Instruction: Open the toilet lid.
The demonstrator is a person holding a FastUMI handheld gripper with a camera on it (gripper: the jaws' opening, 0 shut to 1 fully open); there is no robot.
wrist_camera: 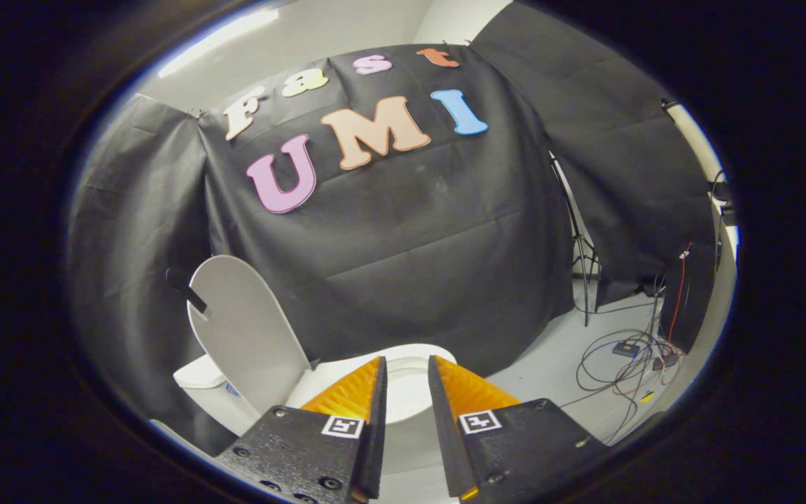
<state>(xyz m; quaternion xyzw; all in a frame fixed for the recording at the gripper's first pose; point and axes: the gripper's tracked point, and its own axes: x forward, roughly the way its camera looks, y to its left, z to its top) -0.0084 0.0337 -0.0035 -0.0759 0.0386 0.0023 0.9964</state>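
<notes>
both hand-held gripper (406, 371) fingers parted, empty, above toilet bowl rim (413, 353); lid (245, 329) upright.

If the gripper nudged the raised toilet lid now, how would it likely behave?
The toilet lid looks rigid and smooth, so the open gripper might slip on it. It stands nearly upright over the bowl, so a forward nudge could swing it shut.

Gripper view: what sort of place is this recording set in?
Likely a makeshift recording booth, not a real bathroom: a toilet with its lid raised stands before hung black cloth, with cables loose on the floor. The gripper is open.
</notes>
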